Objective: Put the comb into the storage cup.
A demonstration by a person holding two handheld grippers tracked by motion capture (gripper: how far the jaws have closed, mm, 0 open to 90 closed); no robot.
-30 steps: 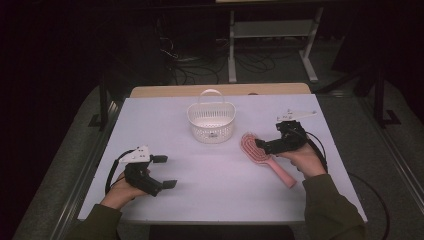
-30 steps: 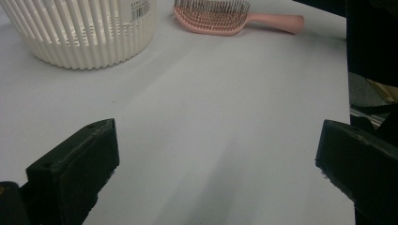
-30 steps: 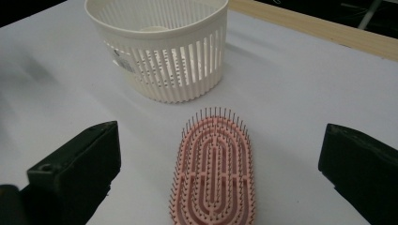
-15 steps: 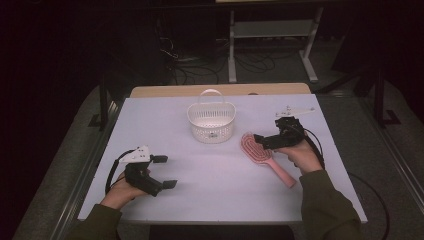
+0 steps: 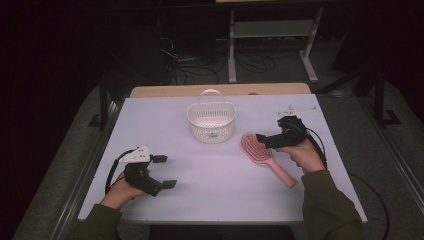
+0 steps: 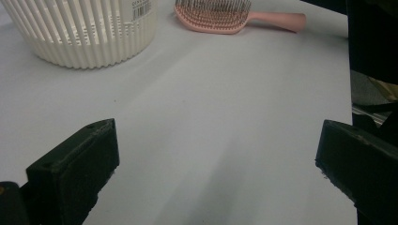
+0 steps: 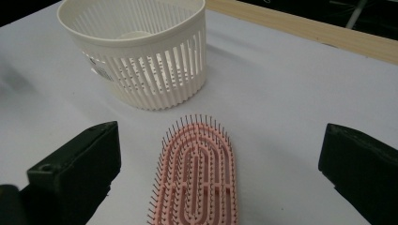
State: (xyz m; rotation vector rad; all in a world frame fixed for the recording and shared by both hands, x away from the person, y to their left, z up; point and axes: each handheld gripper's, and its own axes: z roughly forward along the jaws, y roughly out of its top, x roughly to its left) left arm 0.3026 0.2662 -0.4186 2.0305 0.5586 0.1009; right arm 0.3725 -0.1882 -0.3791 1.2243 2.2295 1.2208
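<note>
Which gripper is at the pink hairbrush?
The right gripper, open over the hairbrush head; the left gripper sits far off, near the table's front-left.

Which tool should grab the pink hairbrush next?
Right. The right tool is open right at the hairbrush head, bristles between its jaws in its own view. The left tool is far across the table.

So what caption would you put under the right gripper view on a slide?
Open right claw poised over a pink brush lying bristles up, white basket just beyond.
</note>
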